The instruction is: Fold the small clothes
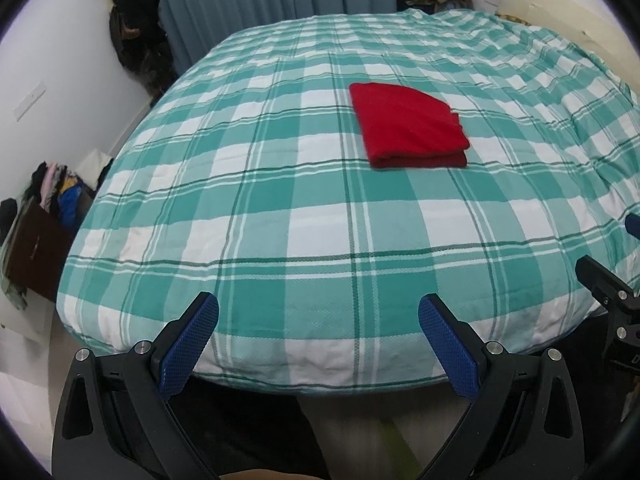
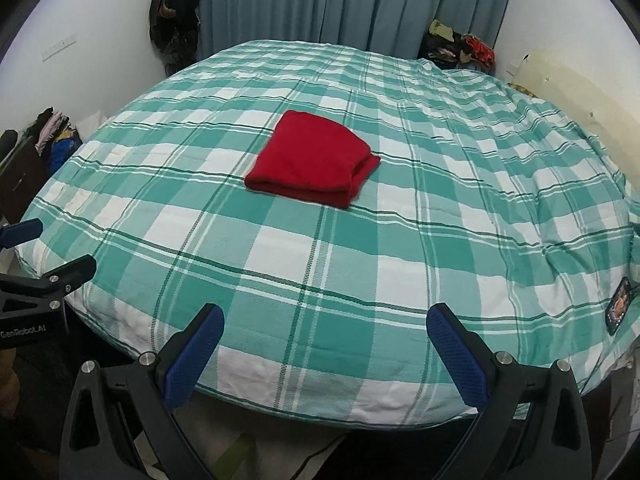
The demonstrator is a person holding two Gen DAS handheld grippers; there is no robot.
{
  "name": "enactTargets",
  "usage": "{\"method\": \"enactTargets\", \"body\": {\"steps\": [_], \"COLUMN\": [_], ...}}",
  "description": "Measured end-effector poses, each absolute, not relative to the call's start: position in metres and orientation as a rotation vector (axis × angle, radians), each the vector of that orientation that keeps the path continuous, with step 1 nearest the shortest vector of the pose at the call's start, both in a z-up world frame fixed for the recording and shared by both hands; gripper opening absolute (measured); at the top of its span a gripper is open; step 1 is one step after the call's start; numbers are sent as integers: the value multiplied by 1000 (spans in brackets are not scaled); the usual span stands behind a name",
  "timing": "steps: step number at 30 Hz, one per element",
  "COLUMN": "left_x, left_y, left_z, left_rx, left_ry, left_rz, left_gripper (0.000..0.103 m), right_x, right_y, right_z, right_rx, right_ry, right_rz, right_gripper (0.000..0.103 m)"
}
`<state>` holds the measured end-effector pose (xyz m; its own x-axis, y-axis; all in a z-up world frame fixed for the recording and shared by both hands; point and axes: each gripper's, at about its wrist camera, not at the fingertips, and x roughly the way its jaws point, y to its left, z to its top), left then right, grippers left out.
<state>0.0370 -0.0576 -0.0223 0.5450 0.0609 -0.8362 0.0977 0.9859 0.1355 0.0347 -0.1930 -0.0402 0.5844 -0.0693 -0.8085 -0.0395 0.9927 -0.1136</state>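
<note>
The red cloth (image 1: pixel 408 126) lies folded into a thick rectangle on the bed (image 1: pixel 280 240), well ahead of both claws; from the left claw (image 1: pixel 318 320) it sits ahead and a little right, from the right claw (image 2: pixel 325 330) ahead and a little left. The doubled edges face me and one corner pokes out on its right side. I judge this piece done, or nearly, so the step in hand is either a last tidy or moving on to another garment.

Both claws are released, jaws spread wide, holding nothing, hovering over the near edge of the bed. If I tidy, I would reach forward with the right claw, come in low toward that stray corner, nip only the top layer and tuck it square, with the left claw pressing the near edge so the stack does not slide on the quilt. Closing too deep would catch the quilt as well.

Nothing lies between the claws and the cloth. A phone (image 2: pixel 619 306) rests on the bed off to the right of the right claw, near the edge; I would keep my sweep clear of it. More clothes sit in a box (image 1: pixel 40 248) far left of the left claw, and another heap (image 2: pixel 456 46) lies beyond the bed's far right corner.
</note>
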Motion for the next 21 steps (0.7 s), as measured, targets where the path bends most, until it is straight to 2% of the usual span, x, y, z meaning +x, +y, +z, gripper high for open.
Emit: {"method": "enactTargets", "body": {"steps": [21], "left_x": [31], "left_y": [-65], "left_z": [-2], "left_rx": [189], "left_ry": [1021], "left_rz": [-67], "left_gripper": [101], "right_x": [22], "right_y": [-197], "right_z": [-16], "right_rx": [-55], "right_ry": [955], "right_rz": [55], "right_gripper": [100]}}
